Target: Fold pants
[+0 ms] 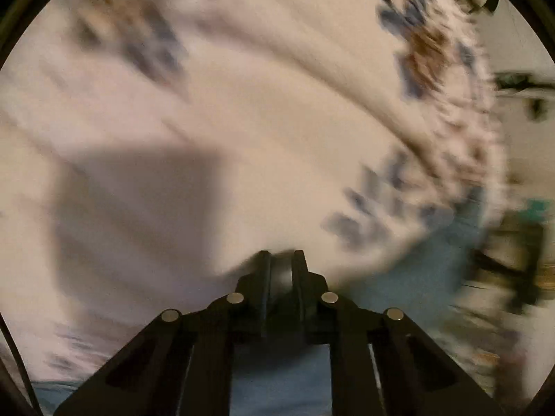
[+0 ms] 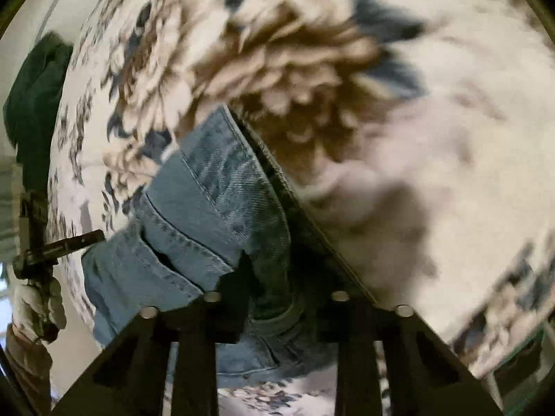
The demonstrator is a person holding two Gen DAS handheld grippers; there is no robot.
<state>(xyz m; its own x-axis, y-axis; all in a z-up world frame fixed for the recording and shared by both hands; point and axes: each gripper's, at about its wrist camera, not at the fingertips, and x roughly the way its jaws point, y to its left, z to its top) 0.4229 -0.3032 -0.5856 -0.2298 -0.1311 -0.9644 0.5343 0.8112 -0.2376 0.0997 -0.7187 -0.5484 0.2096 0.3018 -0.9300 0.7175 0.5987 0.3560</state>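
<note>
Light blue denim pants (image 2: 208,208) hang in a bunch over a white bed cover (image 2: 433,138) with a brown and blue flower print. My right gripper (image 2: 277,277) is shut on the pants; seams and a pocket edge spread out to the left of its fingers. In the blurred left wrist view, my left gripper (image 1: 281,260) is shut with a thin fold of cloth between its fingers, and blue denim (image 1: 281,381) lies right under it. The right wrist view also shows the left gripper (image 2: 97,235) at the pants' far left edge, held by a white-gloved hand (image 2: 38,305).
The flowered bed cover (image 1: 208,121) fills most of both views. A dark green cloth (image 2: 34,97) lies off the bed's left edge. Dark furniture (image 1: 513,260) and a teal object (image 1: 541,204) stand beyond the bed's right edge, against a pale wall.
</note>
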